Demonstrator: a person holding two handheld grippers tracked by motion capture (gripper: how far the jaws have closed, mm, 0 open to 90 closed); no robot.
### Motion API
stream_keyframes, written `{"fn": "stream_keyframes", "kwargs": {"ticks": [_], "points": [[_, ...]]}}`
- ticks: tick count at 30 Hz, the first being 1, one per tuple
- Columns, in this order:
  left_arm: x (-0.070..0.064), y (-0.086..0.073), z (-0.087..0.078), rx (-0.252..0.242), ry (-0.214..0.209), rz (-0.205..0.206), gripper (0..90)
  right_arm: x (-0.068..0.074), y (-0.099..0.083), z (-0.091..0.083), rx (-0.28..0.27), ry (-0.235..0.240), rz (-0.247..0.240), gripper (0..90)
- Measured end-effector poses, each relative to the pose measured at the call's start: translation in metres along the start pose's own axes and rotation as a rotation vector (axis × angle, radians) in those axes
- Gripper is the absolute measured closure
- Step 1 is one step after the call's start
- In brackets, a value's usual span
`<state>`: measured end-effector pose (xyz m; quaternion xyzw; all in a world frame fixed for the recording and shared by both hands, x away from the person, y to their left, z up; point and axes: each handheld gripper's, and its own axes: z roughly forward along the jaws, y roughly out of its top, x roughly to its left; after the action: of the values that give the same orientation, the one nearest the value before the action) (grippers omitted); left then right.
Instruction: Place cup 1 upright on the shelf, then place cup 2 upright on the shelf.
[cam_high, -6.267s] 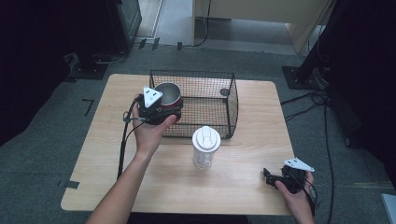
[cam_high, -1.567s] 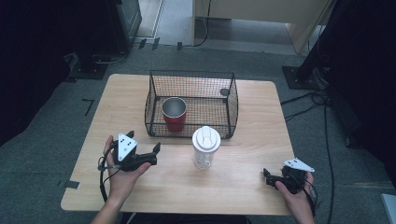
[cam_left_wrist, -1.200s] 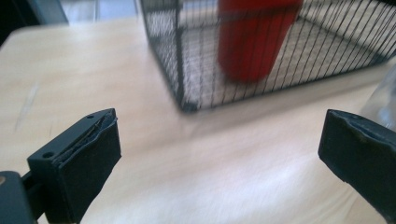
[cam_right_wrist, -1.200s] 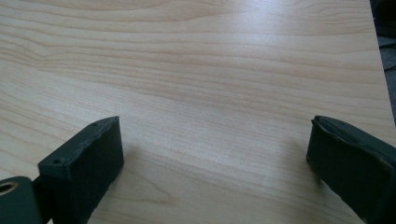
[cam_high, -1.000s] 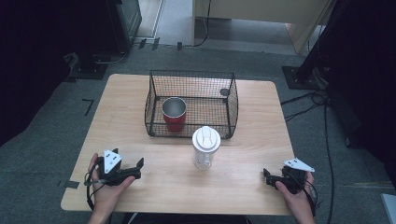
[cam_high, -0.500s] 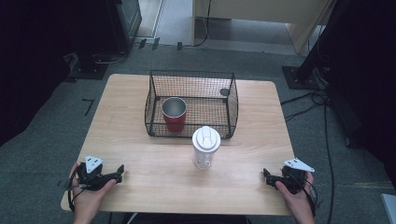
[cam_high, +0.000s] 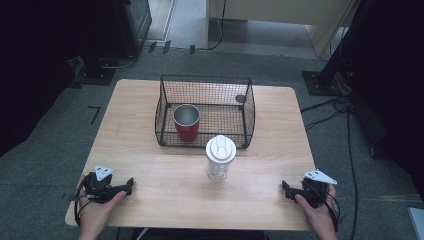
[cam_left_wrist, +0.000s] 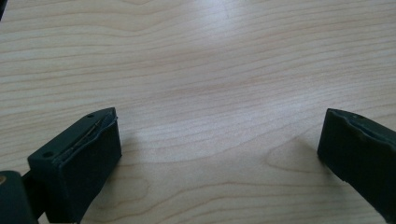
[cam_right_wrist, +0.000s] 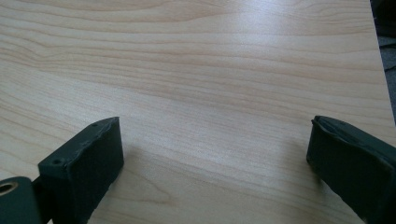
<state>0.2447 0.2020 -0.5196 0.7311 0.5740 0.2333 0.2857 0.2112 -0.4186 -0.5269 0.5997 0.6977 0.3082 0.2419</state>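
Observation:
A red cup with a steel inside stands upright in the left part of a black wire basket at the table's far middle. Just in front of the basket stands a clear tumbler with a white lid. My left gripper rests at the table's front left corner, held by a hand; its jaws stand wide apart over bare wood. At the front right corner my right gripper also lies open and holds nothing; bare wood lies between its jaws.
The wooden table has rounded corners and grey carpet around it. Cables run over the floor at the right. A small dark round thing sits in the basket's far right corner.
My left gripper let go of the red cup in the basket, then drew back toward the front left corner and now rests there. The right gripper has stayed put.

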Motion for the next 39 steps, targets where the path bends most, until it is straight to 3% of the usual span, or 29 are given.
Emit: {"fn": "stream_keyframes", "kwargs": {"ticks": [21,26,30,35,39], "points": [[0.0,0.0,0.0,0.0,-0.001,0.0,0.0,-0.002,0.001,0.001,0.002,0.007,-0.01,3.2],[-0.001,0.001,0.001,0.0,0.003,-0.005,0.0,-0.005,0.0,-0.004,-0.005,0.002,0.031,3.2],[-0.003,0.003,0.003,-0.001,0.009,-0.013,0.0,-0.006,0.003,-0.011,-0.021,0.026,0.025,3.2],[-0.004,0.003,0.003,-0.002,0.009,-0.014,0.0,0.002,0.012,-0.021,-0.056,0.058,0.009,3.2],[-0.006,0.005,0.004,0.001,0.025,-0.028,0.0,0.017,0.021,-0.029,-0.089,0.055,-0.027,3.3]]}}
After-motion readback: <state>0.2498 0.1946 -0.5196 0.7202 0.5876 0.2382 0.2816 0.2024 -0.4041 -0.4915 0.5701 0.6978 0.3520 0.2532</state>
